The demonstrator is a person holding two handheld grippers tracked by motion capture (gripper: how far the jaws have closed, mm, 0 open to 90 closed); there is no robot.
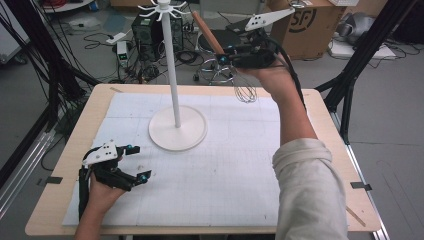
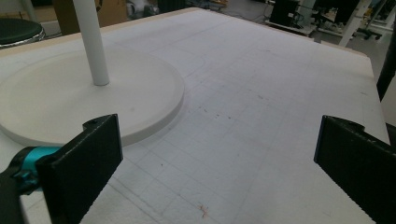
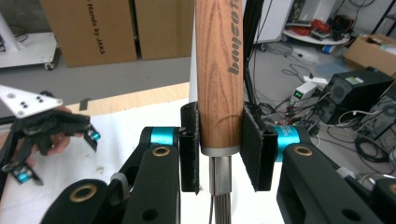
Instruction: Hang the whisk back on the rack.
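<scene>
A wire whisk [image 1: 235, 75] is held raised by the right gripper [image 3: 219, 149], whose pads are clamped on its wooden handle [image 3: 219, 74], near the hooks [image 1: 162, 7] atop the white hanging stand [image 1: 176, 90]; hanging appears intended. The wire head is seen dangling above the table's far edge. The left gripper [image 1: 134, 162] is rested wide and empty beside the stand's base. A white gridded mat [image 1: 225, 170] is laid over the wooden table [image 1: 325, 150]; cardboard boxes [image 3: 93, 32] and cabling are noted behind.

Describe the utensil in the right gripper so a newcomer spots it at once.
Start at the tall white hook stand on the table. To its right, the raised right gripper clamps a wire whisk with a wooden handle. The handle slants up toward the stand's top, and the wire loops hang below.
</scene>
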